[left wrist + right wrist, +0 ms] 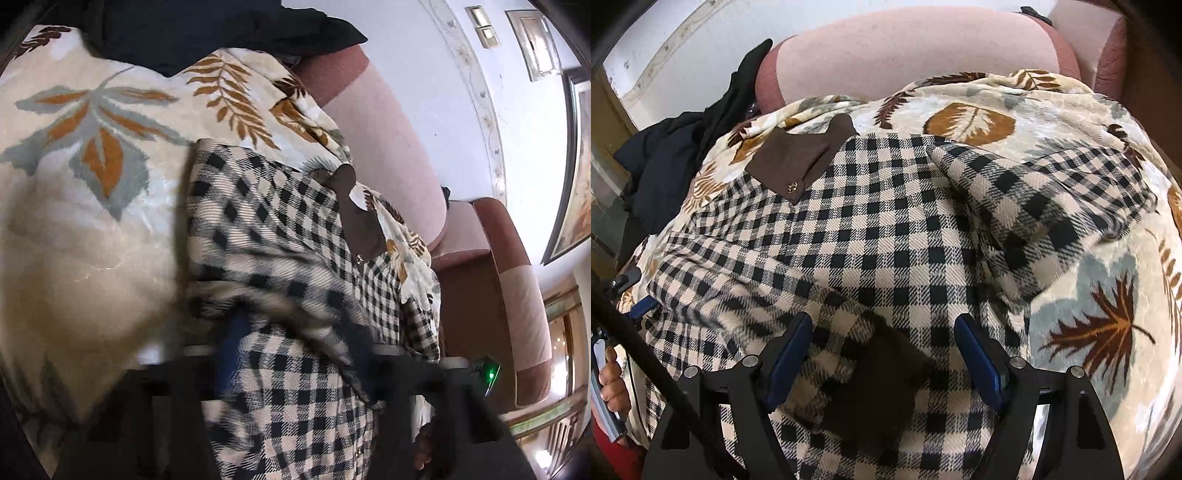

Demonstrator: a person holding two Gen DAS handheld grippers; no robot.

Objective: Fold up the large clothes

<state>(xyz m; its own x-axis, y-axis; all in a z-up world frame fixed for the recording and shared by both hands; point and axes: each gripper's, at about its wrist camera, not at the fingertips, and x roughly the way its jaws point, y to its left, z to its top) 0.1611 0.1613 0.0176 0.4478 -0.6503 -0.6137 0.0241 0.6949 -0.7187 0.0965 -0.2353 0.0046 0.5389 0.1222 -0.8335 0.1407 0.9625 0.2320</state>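
folding the checked shirt (894, 229) looks like the step in hand, one side being brought over the body. to do it well, my take: keep the pinched edge taut, carry it low across the front, lay the fold line straight down from the brown collar (798, 162), and smooth before letting go, since the leaf-print blanket (1089, 295) under it is soft and will drag and bunch the cloth.

shirt lies spread on the blanket over a pink sofa (916, 48), collar end toward the backrest, a sleeve or side panel already lying across its right part. black garment (679, 147) heaped apart at the sofa's left end.

left gripper (295, 354) is blurred and mostly buried in checked cloth; jaws look drawn narrow with a fold of the shirt between them, so i read it as pinching the shirt, though pad contact is hard to see.

right gripper (882, 354) stands wide, blue pads either side of a brown patch (cuff or pocket, cannot tell) near the shirt's near edge, hovering just above, not clamped on anything.
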